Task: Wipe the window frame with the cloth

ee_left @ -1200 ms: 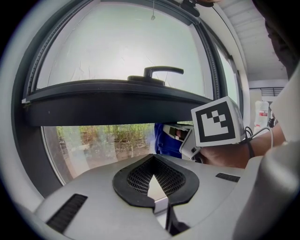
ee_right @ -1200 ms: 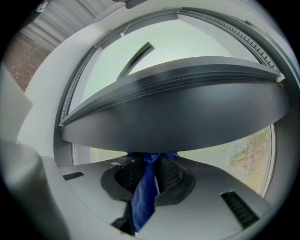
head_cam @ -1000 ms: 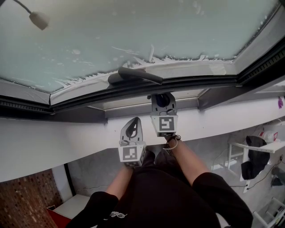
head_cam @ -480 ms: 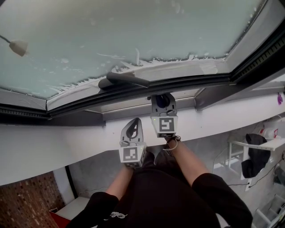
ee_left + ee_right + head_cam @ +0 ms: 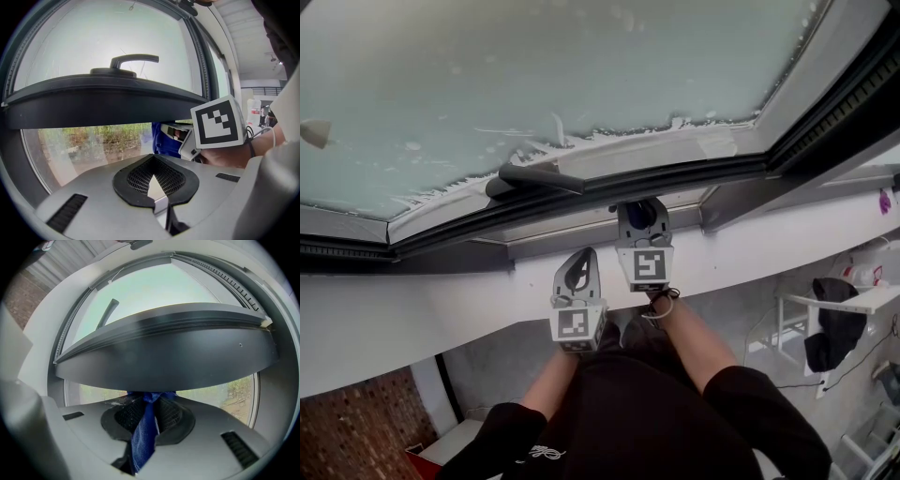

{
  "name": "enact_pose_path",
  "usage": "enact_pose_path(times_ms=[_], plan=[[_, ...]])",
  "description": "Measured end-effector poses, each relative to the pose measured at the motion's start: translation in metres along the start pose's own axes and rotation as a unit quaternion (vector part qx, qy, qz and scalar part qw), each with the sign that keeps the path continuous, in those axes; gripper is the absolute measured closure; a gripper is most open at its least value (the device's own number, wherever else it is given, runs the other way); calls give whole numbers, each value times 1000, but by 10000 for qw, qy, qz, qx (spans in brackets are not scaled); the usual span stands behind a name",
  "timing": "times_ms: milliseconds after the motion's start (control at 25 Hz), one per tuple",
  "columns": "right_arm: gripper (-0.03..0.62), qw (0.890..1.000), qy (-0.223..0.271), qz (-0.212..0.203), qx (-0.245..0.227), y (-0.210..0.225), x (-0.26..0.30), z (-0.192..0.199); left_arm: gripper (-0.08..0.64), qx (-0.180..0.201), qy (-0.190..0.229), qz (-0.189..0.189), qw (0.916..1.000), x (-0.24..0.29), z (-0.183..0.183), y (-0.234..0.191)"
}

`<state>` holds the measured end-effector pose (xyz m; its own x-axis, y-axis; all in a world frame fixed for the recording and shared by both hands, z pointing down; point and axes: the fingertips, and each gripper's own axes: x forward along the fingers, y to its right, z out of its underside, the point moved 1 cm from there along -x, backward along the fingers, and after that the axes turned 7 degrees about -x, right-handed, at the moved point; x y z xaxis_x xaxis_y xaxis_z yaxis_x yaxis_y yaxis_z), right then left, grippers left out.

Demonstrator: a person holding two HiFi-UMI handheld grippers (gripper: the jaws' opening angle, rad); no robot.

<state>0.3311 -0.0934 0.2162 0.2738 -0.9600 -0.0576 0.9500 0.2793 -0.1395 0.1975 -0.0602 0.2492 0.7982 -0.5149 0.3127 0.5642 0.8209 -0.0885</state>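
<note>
Your cloth [image 5: 143, 437] is a single strip of deep blue fabric, bunched and creased. It hangs as a narrow tail down the middle of your right gripper [image 5: 146, 401], whose jaws are clamped on it. Its top end spreads into a small tuft that touches the underside of the window frame [image 5: 164, 357], a broad, dark, matte bar that runs across the whole right gripper view. From your head view the blue tuft shows just at the tip of that gripper, tucked under the dark bar.

One dark lever handle [image 5: 534, 178] lies along the top of the bar, left of the cloth. Above it is one large pane [image 5: 534, 75], pale and frosted, with ragged white residue along its lower edge.

You hold two grippers, each with one marker cube. Your left gripper [image 5: 579, 267] is lower and just left of the right one. Its jaws are together with nothing between them, and it points at the white ledge [image 5: 412, 300] below the frame without touching the cloth. Low on the right stands one small white table [image 5: 862, 306].
</note>
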Motion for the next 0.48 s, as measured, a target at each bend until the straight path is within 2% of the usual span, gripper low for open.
enact_pose_path(times_ms=[480], plan=[[540,9999,12,143,17,32,-9,4,554,148,-58,265,9995,19,-2,33]])
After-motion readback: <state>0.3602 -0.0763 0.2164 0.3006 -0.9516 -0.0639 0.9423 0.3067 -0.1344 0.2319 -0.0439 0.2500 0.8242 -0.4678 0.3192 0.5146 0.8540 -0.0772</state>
